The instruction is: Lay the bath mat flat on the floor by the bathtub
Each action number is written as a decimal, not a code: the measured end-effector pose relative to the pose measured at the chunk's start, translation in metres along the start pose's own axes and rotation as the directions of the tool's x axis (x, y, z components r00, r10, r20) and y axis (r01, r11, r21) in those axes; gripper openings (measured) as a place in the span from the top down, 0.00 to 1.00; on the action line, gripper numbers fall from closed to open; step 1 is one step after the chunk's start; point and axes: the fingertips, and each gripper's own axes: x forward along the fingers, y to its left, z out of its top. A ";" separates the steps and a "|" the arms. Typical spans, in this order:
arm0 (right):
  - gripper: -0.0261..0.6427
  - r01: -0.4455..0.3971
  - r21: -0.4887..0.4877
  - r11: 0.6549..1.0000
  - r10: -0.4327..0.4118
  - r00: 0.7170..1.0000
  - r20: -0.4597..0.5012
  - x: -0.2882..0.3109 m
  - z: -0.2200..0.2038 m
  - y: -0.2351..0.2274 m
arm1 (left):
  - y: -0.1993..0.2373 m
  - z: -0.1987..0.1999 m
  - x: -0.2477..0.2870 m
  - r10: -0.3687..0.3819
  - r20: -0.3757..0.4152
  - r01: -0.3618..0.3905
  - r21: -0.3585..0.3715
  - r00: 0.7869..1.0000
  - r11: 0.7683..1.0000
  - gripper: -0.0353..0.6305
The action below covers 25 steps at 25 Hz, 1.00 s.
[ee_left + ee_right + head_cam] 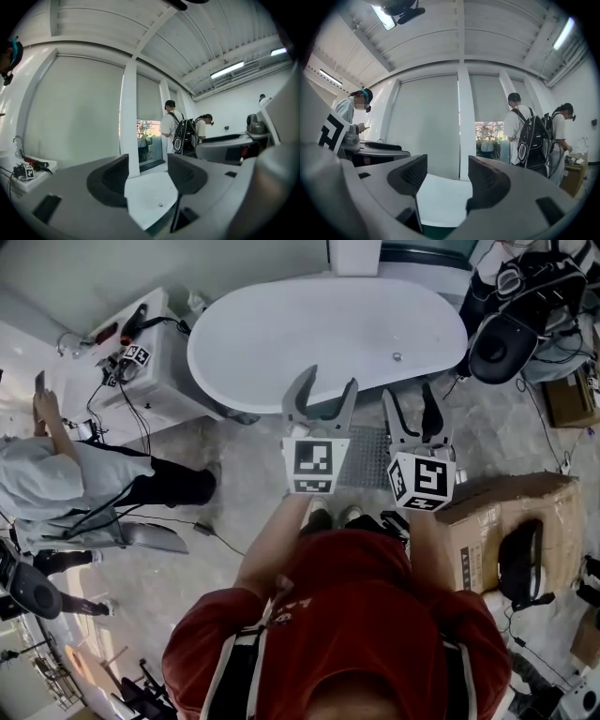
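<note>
Left claw (330, 381), right claw (410, 393): both jaws apart, nothing between them, both held level.
Bath mat (367, 457): below and between claws, flat on floor (248, 479), beside bathtub (319, 329).
Judgement: mat laid; claws held high so as not to drag it.

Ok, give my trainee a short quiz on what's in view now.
1. True or false: the left hand-held gripper holds the bath mat.
2. Which stands on the floor right of the bath mat? A cardboard box, B laundry basket, C stool.
3. Fill in: the bath mat lies beside the white ____.
Key: 1 false, its jaws stand apart, empty; 2 A; 3 bathtub.
</note>
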 end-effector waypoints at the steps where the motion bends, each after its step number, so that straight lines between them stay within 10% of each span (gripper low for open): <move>1: 0.55 -0.001 0.004 1.000 0.001 1.000 0.001 0.000 0.000 0.001 | -0.001 0.001 0.000 -0.007 0.002 0.007 0.004 1.000 1.000 0.56; 14: 0.91 -0.043 0.002 0.999 0.043 0.999 0.011 0.008 0.000 0.020 | 0.003 0.013 -0.008 0.029 0.076 -0.029 0.010 0.997 1.000 0.88; 25: 0.95 -0.072 -0.001 0.997 0.072 0.997 0.016 0.010 0.001 0.029 | -0.003 0.016 -0.012 -0.014 0.095 0.012 0.025 0.995 1.000 0.93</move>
